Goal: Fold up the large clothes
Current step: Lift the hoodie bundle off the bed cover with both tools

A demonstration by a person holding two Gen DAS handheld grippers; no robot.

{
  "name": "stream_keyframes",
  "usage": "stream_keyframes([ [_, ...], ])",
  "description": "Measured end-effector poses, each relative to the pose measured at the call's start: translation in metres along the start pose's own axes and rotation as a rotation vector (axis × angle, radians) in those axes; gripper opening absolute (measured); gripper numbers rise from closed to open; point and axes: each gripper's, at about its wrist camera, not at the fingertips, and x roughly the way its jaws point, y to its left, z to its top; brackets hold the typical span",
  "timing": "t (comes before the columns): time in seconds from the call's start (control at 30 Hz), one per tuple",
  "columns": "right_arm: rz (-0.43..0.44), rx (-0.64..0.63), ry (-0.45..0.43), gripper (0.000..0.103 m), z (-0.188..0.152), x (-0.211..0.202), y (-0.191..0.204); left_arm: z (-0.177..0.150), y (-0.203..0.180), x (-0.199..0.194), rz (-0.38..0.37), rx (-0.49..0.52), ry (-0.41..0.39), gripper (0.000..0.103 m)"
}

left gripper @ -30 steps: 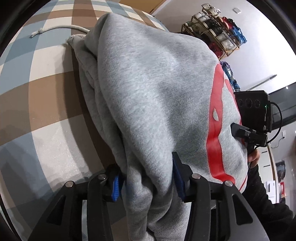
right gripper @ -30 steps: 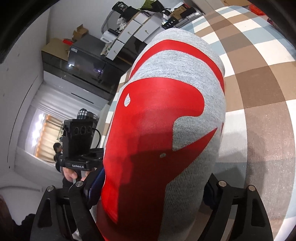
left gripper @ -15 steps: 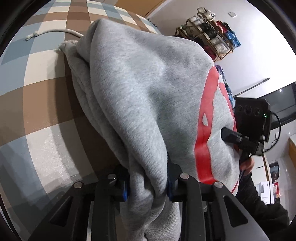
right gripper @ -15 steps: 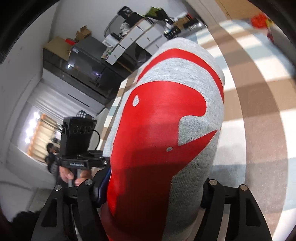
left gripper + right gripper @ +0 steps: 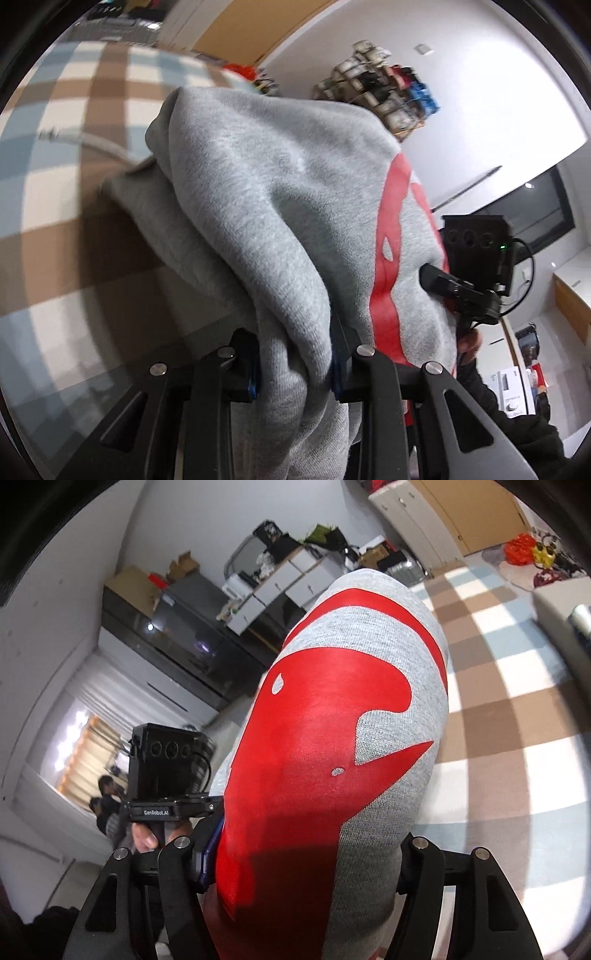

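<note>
Left gripper (image 5: 295,369): jaws closed on bunched fold of grey fleece sweatshirt with red print (image 5: 266,206); they have just been closing, fabric between them. Sweatshirt hangs lifted above blue, brown and white checked rug (image 5: 55,206); its white drawstring (image 5: 92,142) trails over rug at sweatshirt's left. Right gripper (image 5: 306,853): jaws grip thick printed part of sweatshirt (image 5: 325,760), also just been closing. Black camera box of left gripper (image 5: 166,764) just beside sweatshirt's left edge.

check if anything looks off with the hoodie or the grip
Nothing stands out. The grey hoodie is bunched in the left gripper and the right gripper, and its drawstring trails on the checked cloth.
</note>
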Motion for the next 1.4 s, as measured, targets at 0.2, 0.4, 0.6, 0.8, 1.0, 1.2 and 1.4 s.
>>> stream_keyframes([
  [0.2, -0.025, -0.003, -0.077, 0.068, 0.021, -0.07, 0.004, 0.03, -0.061, 0.02, -0.02, 0.098, -0.04, 0.021],
  [0.4, -0.051, -0.006, -0.166, 0.068, 0.05, -0.171, -0.004, 0.063, -0.115, 0.049, -0.09, 0.194, -0.06, 0.021],
  [0.6, -0.154, -0.025, -0.204, 0.068, 0.082, -0.255, -0.035, 0.094, -0.141, 0.115, -0.086, 0.26, -0.111, 0.022],
  [0.8, -0.238, 0.002, -0.134, 0.068, 0.113, -0.289, -0.108, 0.113, -0.123, 0.195, -0.113, 0.172, -0.1, 0.022],
  [1.0, -0.291, 0.147, 0.101, 0.074, 0.124, -0.26, -0.226, 0.092, -0.08, 0.27, -0.049, 0.042, -0.034, 0.021],
  [1.2, -0.342, 0.109, 0.172, 0.084, 0.119, -0.258, -0.245, 0.074, -0.051, 0.253, 0.005, 0.05, -0.054, 0.028],
  [1.4, -0.67, -0.074, 0.121, 0.085, 0.122, -0.293, -0.198, 0.069, -0.062, 0.229, 0.106, 0.149, -0.047, 0.039],
])
